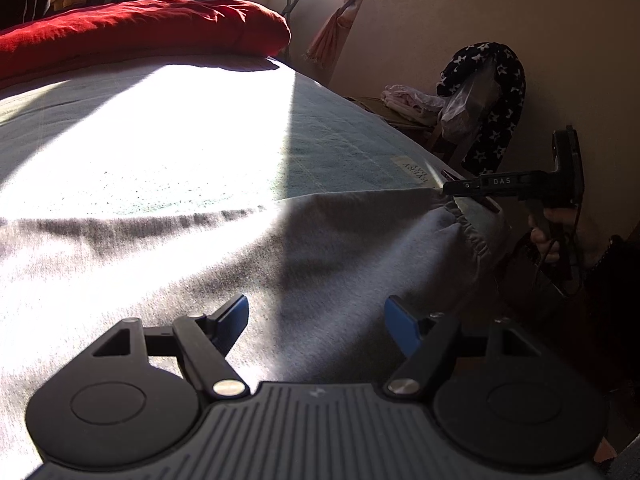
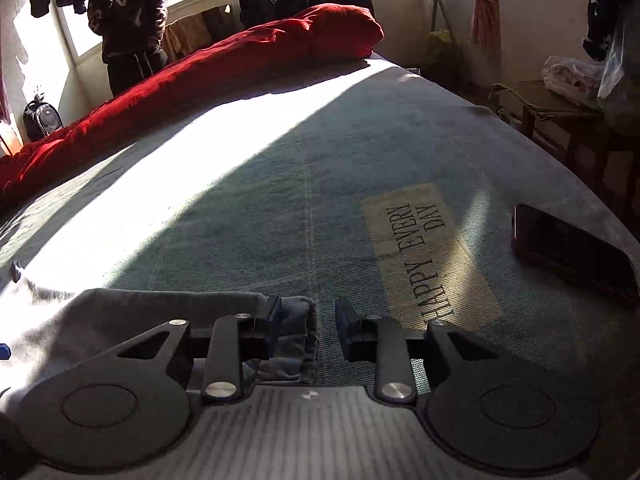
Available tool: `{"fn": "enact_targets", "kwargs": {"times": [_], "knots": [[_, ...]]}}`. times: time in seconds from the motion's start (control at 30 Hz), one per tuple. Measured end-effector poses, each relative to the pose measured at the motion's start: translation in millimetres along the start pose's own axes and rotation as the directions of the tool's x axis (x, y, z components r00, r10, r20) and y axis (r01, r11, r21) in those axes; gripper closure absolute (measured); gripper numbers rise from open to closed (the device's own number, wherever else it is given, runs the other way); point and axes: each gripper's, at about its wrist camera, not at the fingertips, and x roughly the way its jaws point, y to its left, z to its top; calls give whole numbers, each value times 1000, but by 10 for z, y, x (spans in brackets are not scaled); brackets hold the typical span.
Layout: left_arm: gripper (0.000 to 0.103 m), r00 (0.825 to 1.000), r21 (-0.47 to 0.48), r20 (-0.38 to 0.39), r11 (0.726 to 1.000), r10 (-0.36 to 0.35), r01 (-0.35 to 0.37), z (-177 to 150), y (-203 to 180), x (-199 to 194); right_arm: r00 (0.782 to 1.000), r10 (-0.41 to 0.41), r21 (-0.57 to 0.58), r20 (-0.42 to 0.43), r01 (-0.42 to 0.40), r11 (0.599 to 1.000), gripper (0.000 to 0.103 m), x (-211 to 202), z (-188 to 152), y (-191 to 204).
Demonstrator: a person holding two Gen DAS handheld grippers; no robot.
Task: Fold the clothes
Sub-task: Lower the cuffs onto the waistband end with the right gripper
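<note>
A grey sweat garment [image 1: 280, 248] lies spread on the bed's green sheet [image 2: 320, 160], half in sunlight. My left gripper [image 1: 316, 320] hovers open over the middle of the cloth, with nothing between its blue pads. In the right wrist view the garment's ribbed cuff [image 2: 298, 332] lies between the fingers of my right gripper [image 2: 308, 310]. The cuff rests against the left pad, and a gap shows on the right side. The left wrist view shows the right gripper [image 1: 454, 192] from the side at the gathered cuff [image 1: 472, 224], near the bed's right edge.
A rolled red duvet [image 2: 240, 64] runs along the far side of the bed. A dark phone [image 2: 572, 256] lies on the sheet at the right, beside a "HAPPY EVERY DAY" label [image 2: 416, 248]. A person [image 2: 128, 24] stands by the window. A wooden stool [image 2: 560, 108] holds clothes.
</note>
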Motion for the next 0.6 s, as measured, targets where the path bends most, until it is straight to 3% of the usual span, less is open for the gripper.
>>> {"fn": "enact_targets", "kwargs": {"times": [0.13, 0.3, 0.47, 0.6], "knots": [[28, 1000, 34, 5, 999, 24, -24, -31, -62, -18, 998, 37, -71, 51, -33, 997, 58, -165, 111, 265], [28, 996, 128, 35, 988, 80, -84, -109, -222, -83, 991, 135, -79, -9, -135, 988, 58, -353, 18, 457], [28, 994, 295, 64, 950, 84, -99, -160, -521, -139, 965, 232, 106, -121, -220, 970, 58, -504, -335, 206], [28, 997, 342, 59, 937, 53, -70, -148, -692, -102, 943, 301, 309, -143, -246, 919, 58, -475, -671, -118]]}}
